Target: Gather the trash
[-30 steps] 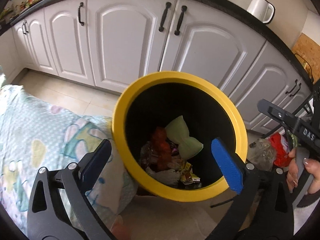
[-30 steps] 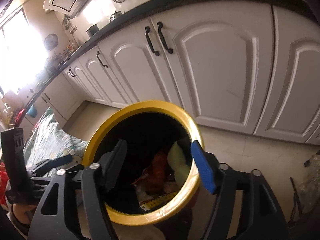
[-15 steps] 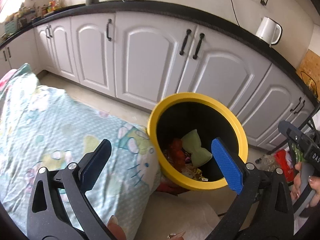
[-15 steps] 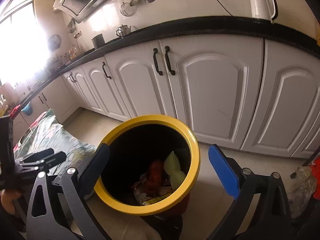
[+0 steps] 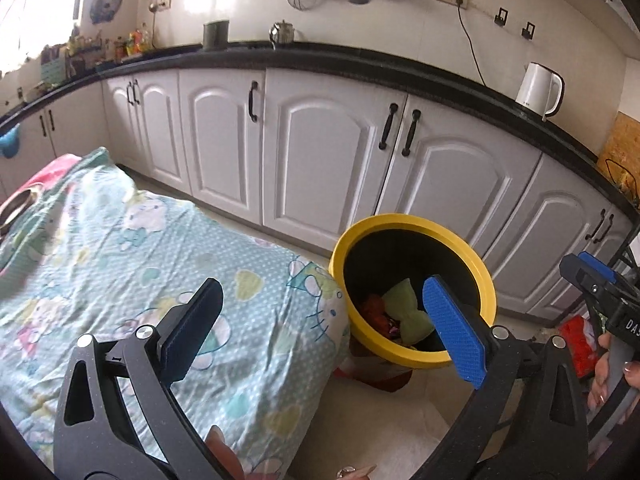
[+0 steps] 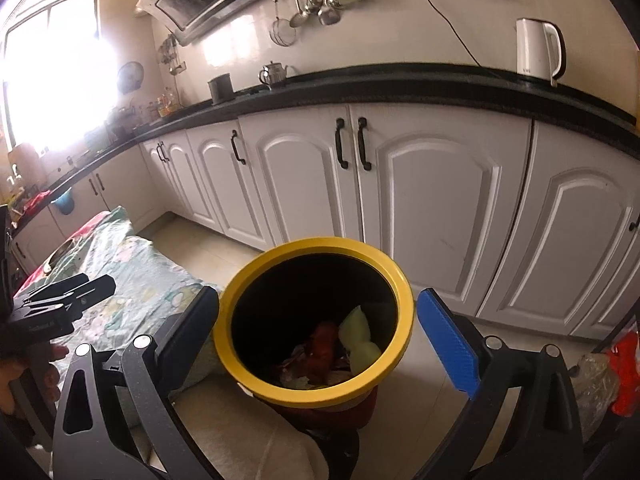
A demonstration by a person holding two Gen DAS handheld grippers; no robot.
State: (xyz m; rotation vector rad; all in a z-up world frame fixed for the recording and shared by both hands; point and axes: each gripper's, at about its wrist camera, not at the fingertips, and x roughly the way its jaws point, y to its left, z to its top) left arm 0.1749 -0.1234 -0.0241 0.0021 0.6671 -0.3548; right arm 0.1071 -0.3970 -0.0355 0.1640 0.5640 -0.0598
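A black bin with a yellow rim (image 5: 416,222) stands on the floor beside the table; it also shows in the right wrist view (image 6: 316,245). Inside lie a pale green sponge (image 5: 408,312) (image 6: 358,336), red wrappers (image 5: 374,308) (image 6: 324,344) and other scraps. My left gripper (image 5: 324,332) is open and empty, above the table's corner and left of the bin. My right gripper (image 6: 320,336) is open and empty, above and in front of the bin. Each gripper shows in the other's view, the right one (image 5: 596,284) and the left one (image 6: 68,296).
A table under a light green cartoon cloth (image 5: 140,264) lies left of the bin. White kitchen cabinets (image 5: 320,160) with a black counter run behind. A white kettle (image 6: 538,50) stands on the counter. Plastic and red bags (image 6: 616,368) lie on the floor at right.
Both grippers have pulled up and back from the bin, which now looks smaller. The left view has swung left to show more of the table. The right jaws have opened wider.
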